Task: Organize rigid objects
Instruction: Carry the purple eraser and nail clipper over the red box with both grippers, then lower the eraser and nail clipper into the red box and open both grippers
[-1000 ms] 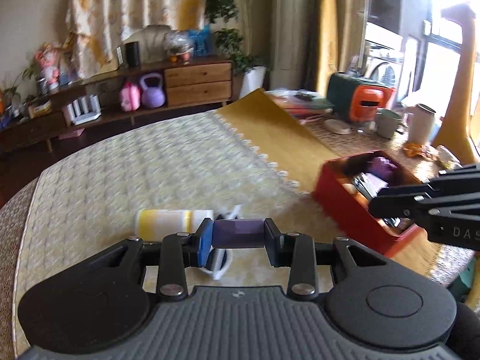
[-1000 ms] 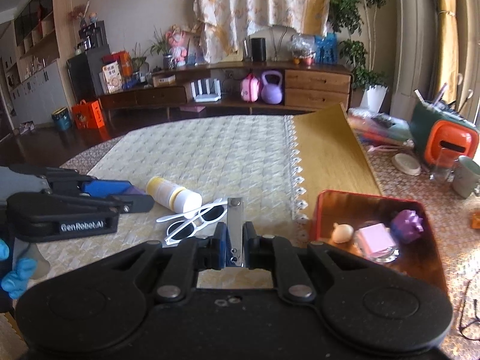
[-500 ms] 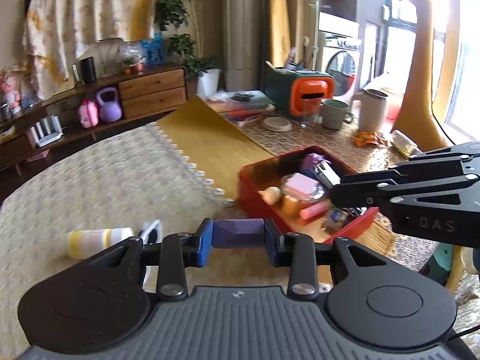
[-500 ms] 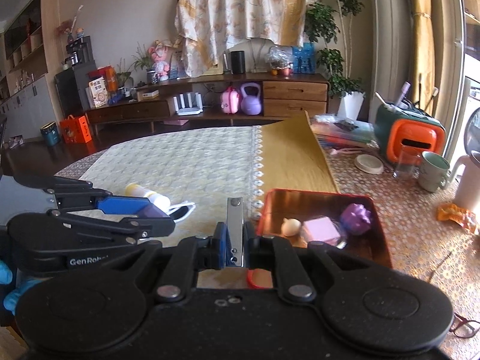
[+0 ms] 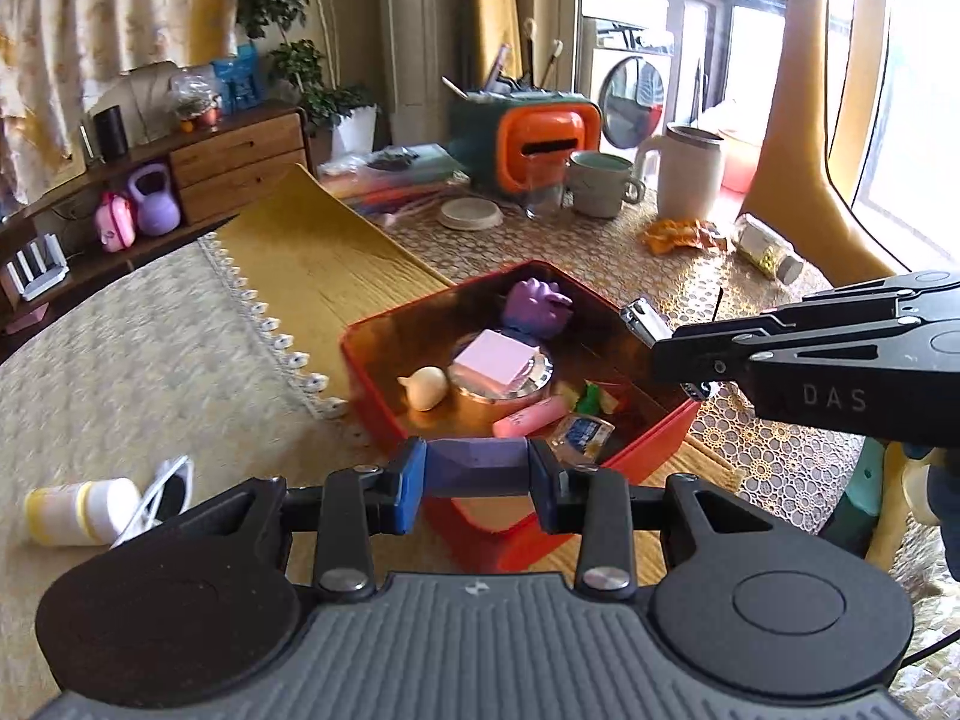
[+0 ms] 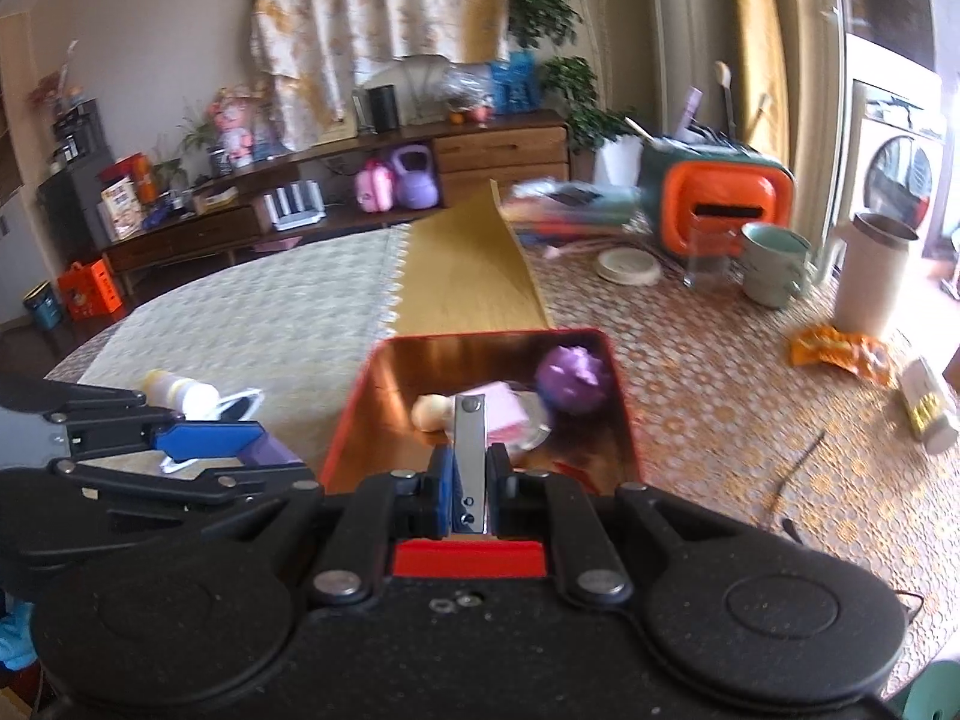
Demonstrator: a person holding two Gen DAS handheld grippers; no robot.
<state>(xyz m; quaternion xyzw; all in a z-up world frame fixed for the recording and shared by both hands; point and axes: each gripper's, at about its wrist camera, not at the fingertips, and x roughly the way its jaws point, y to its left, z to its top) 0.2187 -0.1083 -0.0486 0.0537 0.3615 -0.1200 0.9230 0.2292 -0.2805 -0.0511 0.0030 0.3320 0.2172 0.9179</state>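
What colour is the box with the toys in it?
Red box, seen best from the left wrist.

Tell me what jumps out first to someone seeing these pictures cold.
The red tin at centre, already holding a purple toy, a pink block and other small items. Both grippers hang over it loaded: the left gripper is shut on a purple block, the right gripper on a metal nail clipper. To the left, a white bottle and sunglasses lie on the cream cloth.
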